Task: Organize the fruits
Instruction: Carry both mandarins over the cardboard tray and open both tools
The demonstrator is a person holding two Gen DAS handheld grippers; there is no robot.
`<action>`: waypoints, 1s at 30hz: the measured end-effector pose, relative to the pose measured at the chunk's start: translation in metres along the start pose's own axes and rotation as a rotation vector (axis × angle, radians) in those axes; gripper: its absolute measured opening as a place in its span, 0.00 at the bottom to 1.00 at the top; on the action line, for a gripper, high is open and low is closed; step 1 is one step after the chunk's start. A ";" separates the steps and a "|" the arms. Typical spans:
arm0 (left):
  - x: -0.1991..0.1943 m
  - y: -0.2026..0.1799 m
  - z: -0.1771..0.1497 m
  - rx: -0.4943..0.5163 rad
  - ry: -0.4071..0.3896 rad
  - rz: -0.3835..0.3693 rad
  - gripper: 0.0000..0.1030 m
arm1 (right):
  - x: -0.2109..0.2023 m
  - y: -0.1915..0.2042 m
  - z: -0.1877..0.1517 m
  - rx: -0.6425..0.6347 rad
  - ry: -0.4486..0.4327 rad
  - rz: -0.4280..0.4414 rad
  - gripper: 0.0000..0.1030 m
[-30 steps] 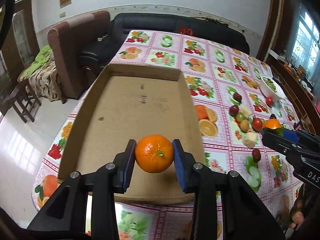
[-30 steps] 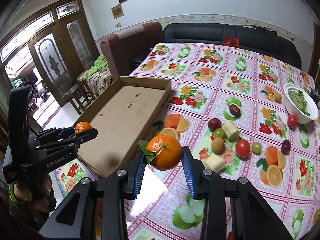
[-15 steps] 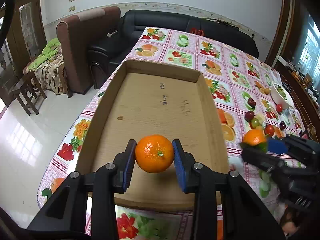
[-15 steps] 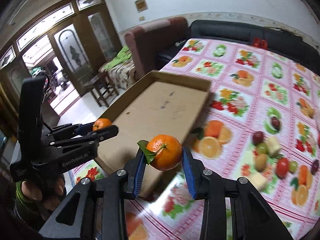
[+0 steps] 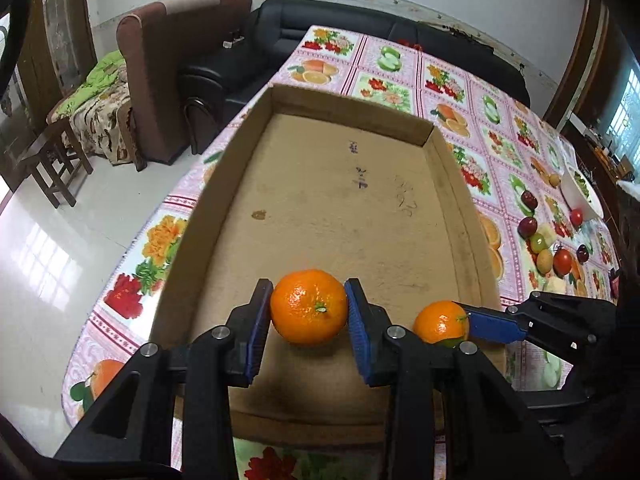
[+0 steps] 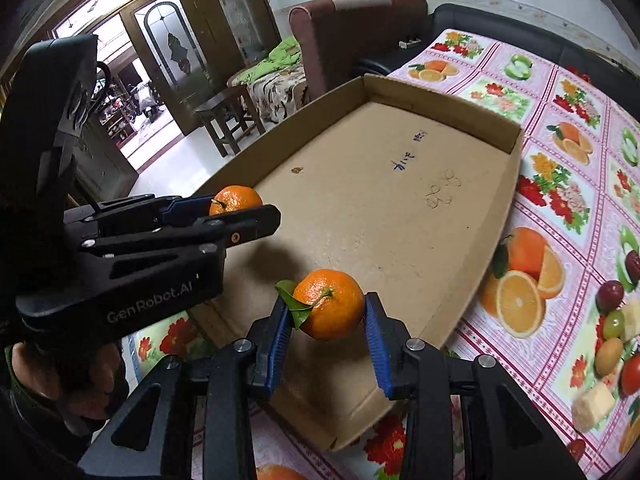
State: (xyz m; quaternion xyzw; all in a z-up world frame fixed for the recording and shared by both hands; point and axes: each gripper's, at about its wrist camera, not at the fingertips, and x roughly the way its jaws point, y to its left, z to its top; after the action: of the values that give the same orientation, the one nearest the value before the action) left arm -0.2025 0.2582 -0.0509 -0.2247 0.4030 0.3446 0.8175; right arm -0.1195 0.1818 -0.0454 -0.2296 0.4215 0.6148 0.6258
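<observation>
Living room setting: brown armchair (image 5: 176, 60) and black sofa (image 5: 280, 40) behind a surface (image 5: 404, 76) covered in a pink fruit-print cloth. Wooden stool (image 6: 230, 120) on the pale tiled floor to the left.

Shallow cardboard tray (image 5: 352, 208) lies flat on the cloth, open side up, pen marks on its floor.

Left gripper (image 5: 308, 312): blue pads pressed on both sides of a plain orange (image 5: 309, 307), clamped firm. Orange is held low over the near end of the tray; a shadow sits just under it, contact with the cardboard cannot be told. Same gripper seen from the right wrist view (image 6: 236, 210), same orange (image 6: 236, 199) visible between its fingers near the tray's left wall.

Right gripper (image 6: 326, 316): closed on a leafy orange (image 6: 330, 304), green leaf (image 6: 294, 304) tucked against the left pad. It hangs above the near right corner of the tray, shadow on the cardboard behind it. From the left wrist view this gripper (image 5: 460, 322) comes in from the right, its orange (image 5: 440, 322) just inside the tray's right wall.

The two oranges are near each other, not touching.

Loose fruit cluster (image 6: 612, 332) lies on the cloth well right of the tray: red, green and brown pieces plus pale cubes. White bowl (image 5: 580, 196) sits beyond it at the far right edge.
</observation>
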 end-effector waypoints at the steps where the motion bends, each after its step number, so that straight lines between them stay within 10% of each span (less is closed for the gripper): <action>1: 0.003 -0.001 0.000 0.000 0.007 0.000 0.33 | 0.003 0.000 0.000 -0.002 0.006 0.000 0.35; 13: 0.020 -0.002 -0.001 0.012 0.057 0.011 0.34 | 0.018 0.003 -0.001 -0.030 0.052 -0.024 0.36; 18: 0.014 -0.002 -0.001 -0.002 0.063 0.008 0.34 | 0.013 0.003 0.000 -0.022 0.049 -0.013 0.56; 30: -0.024 -0.020 0.005 0.008 -0.038 0.049 0.53 | -0.048 -0.014 -0.019 0.031 -0.061 -0.042 0.62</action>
State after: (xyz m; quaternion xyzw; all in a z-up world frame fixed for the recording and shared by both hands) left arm -0.1958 0.2391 -0.0261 -0.2048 0.3940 0.3673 0.8173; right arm -0.1053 0.1369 -0.0200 -0.2096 0.4069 0.6017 0.6546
